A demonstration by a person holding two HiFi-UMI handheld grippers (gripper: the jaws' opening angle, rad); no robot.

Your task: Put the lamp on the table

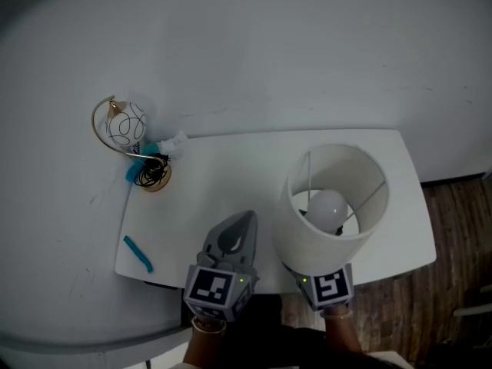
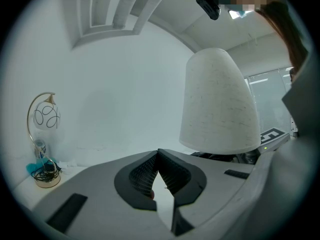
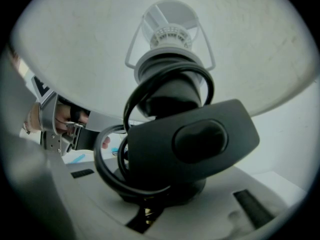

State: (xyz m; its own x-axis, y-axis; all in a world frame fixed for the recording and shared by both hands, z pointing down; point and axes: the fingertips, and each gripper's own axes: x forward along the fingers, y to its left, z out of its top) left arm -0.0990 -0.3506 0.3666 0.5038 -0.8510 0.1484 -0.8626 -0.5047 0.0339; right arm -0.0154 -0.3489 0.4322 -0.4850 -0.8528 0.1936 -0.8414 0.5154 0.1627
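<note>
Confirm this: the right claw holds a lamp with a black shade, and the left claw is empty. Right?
Not quite. The shade is white, not black; the head view shows it. The rest stands: the right claw holds the lamp, and the left claw is empty.

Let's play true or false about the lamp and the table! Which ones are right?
The right gripper holds the white-shaded lamp. True.
The left gripper holds the blue strip. False: its jaws are together on nothing; the blue strip lies on the table.
The bulb shows inside the shade. True.
The table is black. False: it is white.
The gold ring ornament stands at the table's right end. False: it stands at the left far corner.
</note>
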